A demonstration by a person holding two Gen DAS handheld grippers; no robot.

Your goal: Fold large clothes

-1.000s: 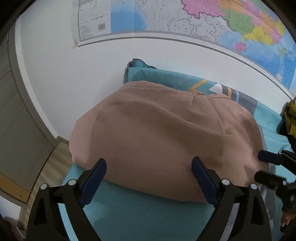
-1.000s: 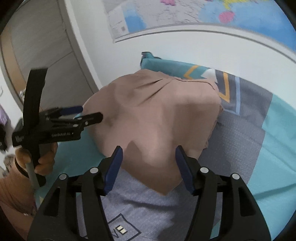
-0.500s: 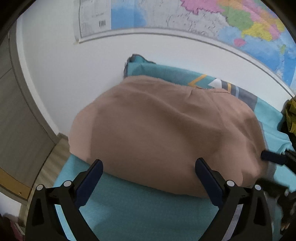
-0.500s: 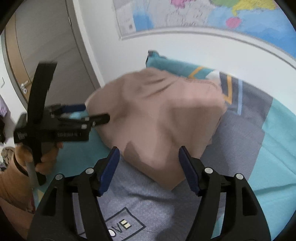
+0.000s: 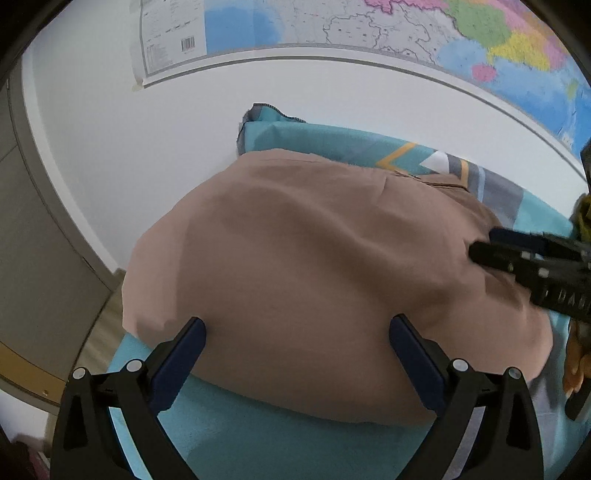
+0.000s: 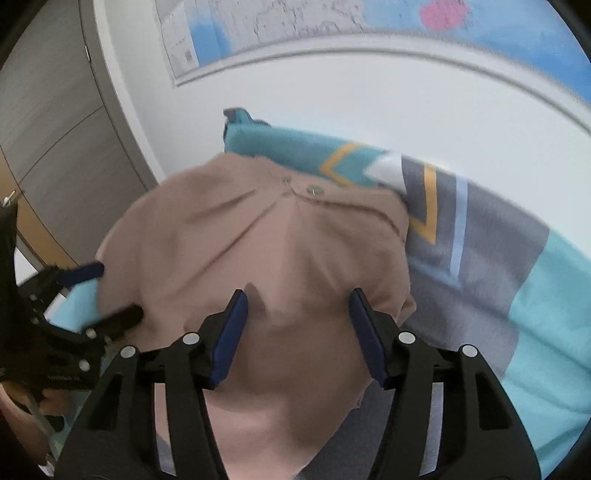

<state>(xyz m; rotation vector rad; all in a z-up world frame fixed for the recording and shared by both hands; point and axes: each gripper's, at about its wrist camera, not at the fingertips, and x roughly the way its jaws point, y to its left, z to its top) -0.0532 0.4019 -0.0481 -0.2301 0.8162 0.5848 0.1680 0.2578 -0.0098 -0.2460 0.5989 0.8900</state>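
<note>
A folded tan garment lies on the teal and grey bed cover; it also shows in the right wrist view, with two snap buttons near its far edge. My left gripper is open, its jaws wide apart over the garment's near edge. My right gripper is open, its jaws spread over the garment's near part. The right gripper also shows at the right of the left wrist view, over the garment's right side. The left gripper shows at the left of the right wrist view, open at the garment's left edge.
The bed cover runs to a white wall carrying a large map. A wooden door and frame stand to the left. A yellow-green item lies at the far right.
Both grippers have moved forward over the garment. The right gripper now reaches over its right side in the left wrist view. The garment lies much as before.
</note>
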